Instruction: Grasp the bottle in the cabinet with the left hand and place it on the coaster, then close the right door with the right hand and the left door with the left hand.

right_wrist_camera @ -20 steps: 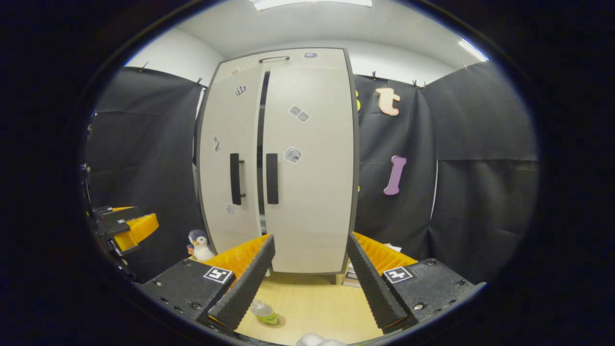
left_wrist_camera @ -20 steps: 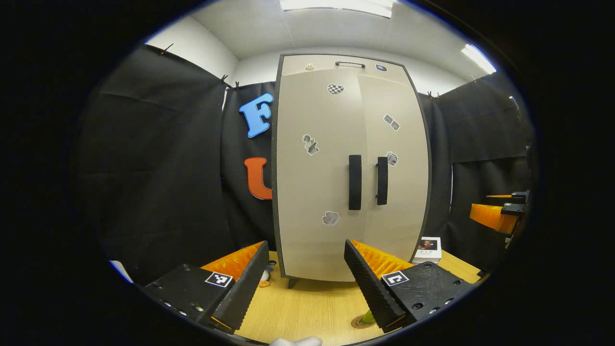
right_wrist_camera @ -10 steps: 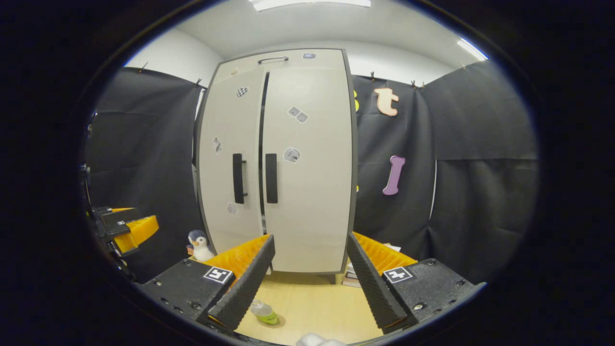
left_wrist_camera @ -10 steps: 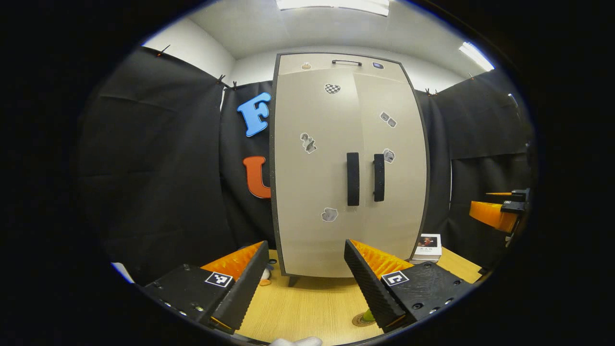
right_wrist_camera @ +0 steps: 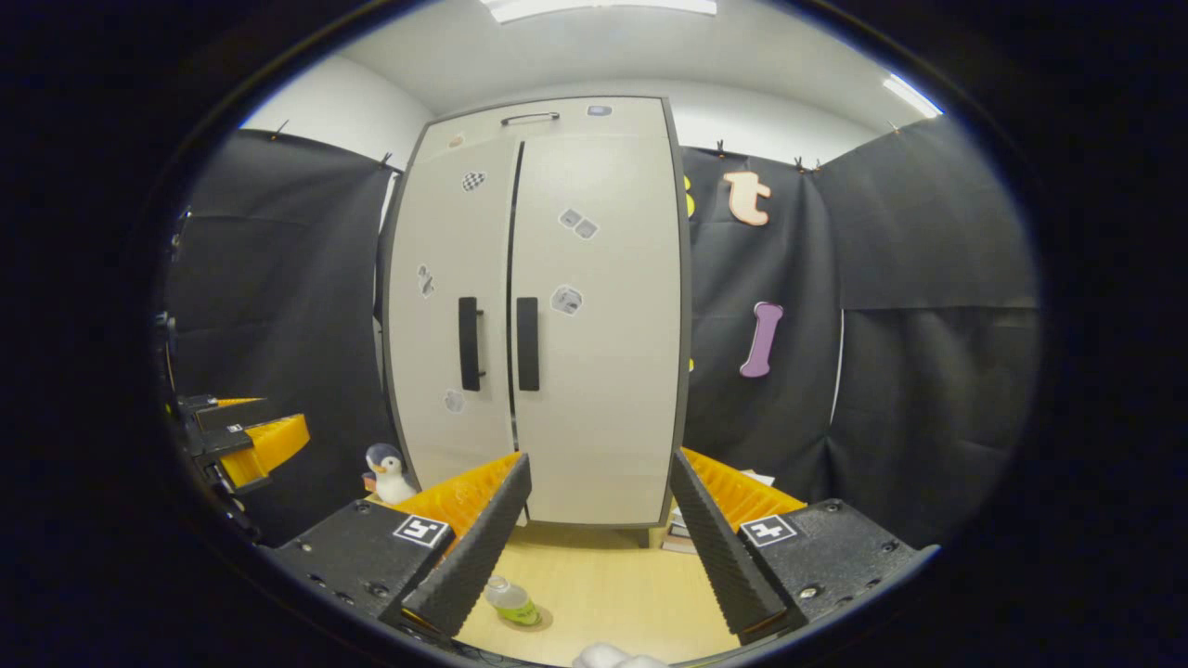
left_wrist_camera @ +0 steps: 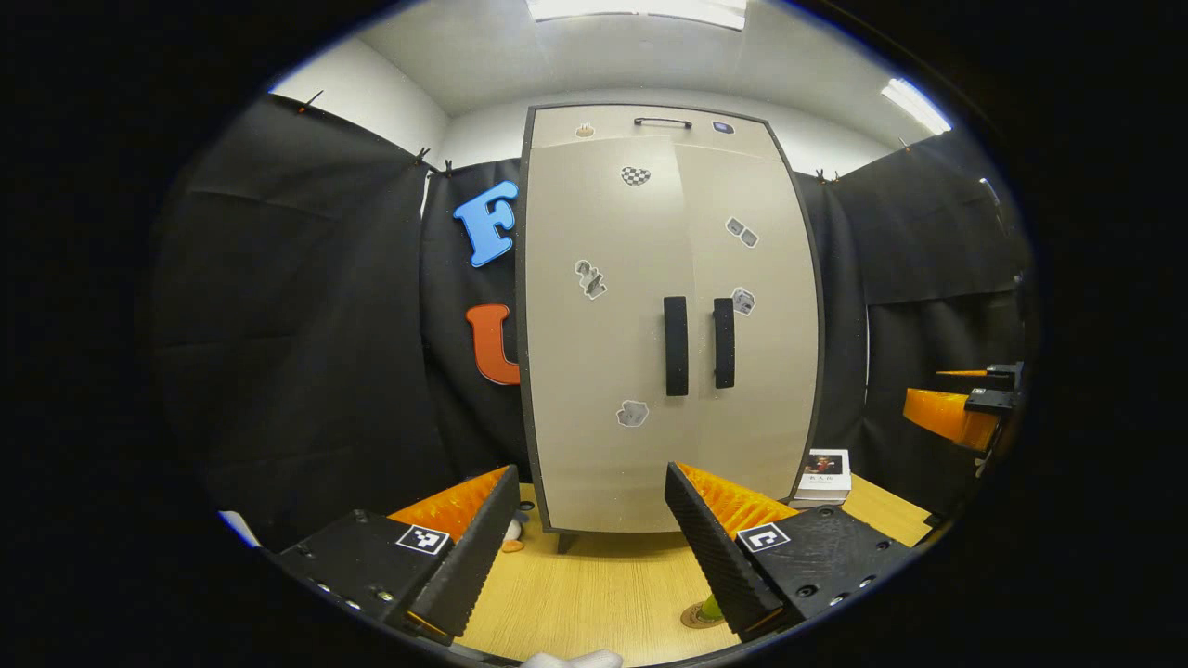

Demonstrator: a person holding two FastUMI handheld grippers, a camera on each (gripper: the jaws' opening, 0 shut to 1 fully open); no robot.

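Observation:
The beige cabinet (left_wrist_camera: 640, 325) stands at the back of the wooden table (left_wrist_camera: 594, 594), both doors flat against it, with their black handles (left_wrist_camera: 676, 345) side by side. In the right gripper view only a thin dark seam runs between the cabinet's (right_wrist_camera: 594, 371) doors. The clear bottle (right_wrist_camera: 510, 601) with green liquid stands on the round coaster (right_wrist_camera: 536, 618); the left gripper view catches its base on the coaster (left_wrist_camera: 694, 619). My left gripper (left_wrist_camera: 591, 473) is open and holds nothing, back from the doors. My right gripper (right_wrist_camera: 600, 459) is open too, also off the cabinet.
A toy penguin (right_wrist_camera: 385, 473) sits left of the cabinet's foot. A small white book (left_wrist_camera: 824, 466) lies on the table to the cabinet's right. The other gripper shows at the edge of each view: right gripper (left_wrist_camera: 956, 413), left gripper (right_wrist_camera: 246, 441).
The left door has swung the last bit shut, and the dark gap between the doors has narrowed to a seam. My left gripper has drawn back slightly from the cabinet.

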